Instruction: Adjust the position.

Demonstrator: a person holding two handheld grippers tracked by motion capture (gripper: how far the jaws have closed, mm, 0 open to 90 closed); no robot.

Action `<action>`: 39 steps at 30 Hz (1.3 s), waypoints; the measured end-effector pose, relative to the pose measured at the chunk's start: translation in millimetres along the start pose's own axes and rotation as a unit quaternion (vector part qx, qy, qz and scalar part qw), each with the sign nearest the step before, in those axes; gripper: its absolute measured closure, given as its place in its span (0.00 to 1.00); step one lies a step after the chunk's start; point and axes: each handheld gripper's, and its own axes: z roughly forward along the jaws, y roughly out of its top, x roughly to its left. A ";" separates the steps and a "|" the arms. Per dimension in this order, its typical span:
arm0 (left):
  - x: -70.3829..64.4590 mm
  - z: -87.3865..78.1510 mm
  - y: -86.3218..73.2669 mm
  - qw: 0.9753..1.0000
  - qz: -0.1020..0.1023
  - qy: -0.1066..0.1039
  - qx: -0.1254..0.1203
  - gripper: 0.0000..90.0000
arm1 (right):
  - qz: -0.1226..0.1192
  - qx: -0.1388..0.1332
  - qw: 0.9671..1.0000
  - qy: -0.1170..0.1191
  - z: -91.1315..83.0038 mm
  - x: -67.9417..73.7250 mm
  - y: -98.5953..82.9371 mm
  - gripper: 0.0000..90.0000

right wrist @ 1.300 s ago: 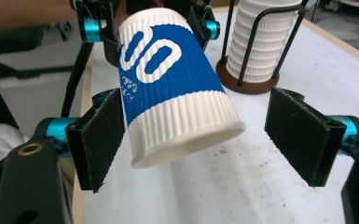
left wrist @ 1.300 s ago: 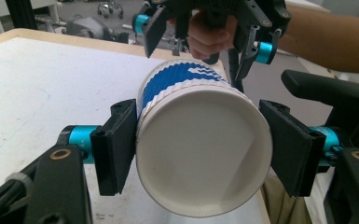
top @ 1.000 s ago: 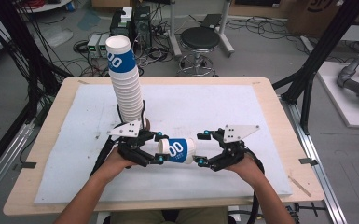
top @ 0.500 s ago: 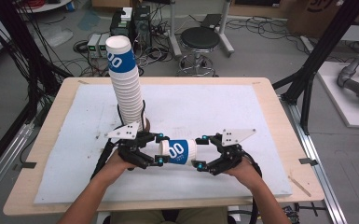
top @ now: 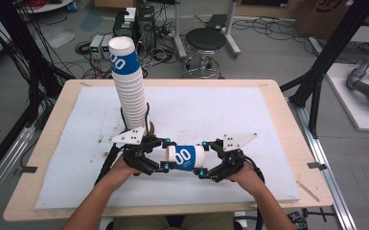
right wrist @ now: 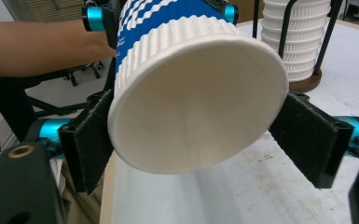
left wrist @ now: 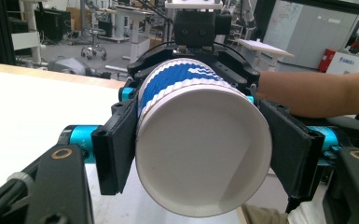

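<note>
Clearly both tools clamp one cup (top: pixel 186 157), sideways, in front of the stack (top: pixel 128 88): left tool (top: pixel 163 154) and right tool (top: pixel 202 157) hide its ends. Little differs from before.

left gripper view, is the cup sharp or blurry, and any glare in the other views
Left gripper view: the cup is fairly sharp, the room behind it soft. Right gripper view: the cup's open mouth is evenly lit, with no glare. High view: the image is soft and the white mat bright but not blown out.

Cup stack (right wrist: pixel 294 39) top beyond frame edge
</note>
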 end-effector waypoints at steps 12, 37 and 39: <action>-1.4 -1.0 -0.6 1.000 0.008 0.003 0.014 0.36 | -0.021 0.001 1.000 -0.001 -4.9 0.5 0.5 0.33; -14.0 4.8 29.7 0.983 0.019 0.067 0.170 0.17 | -0.068 0.090 0.993 -0.028 -7.5 2.9 21.0 0.33; -14.5 9.5 34.2 0.980 0.025 0.067 0.188 0.18 | -0.077 0.103 0.991 -0.027 -7.7 3.3 28.6 0.33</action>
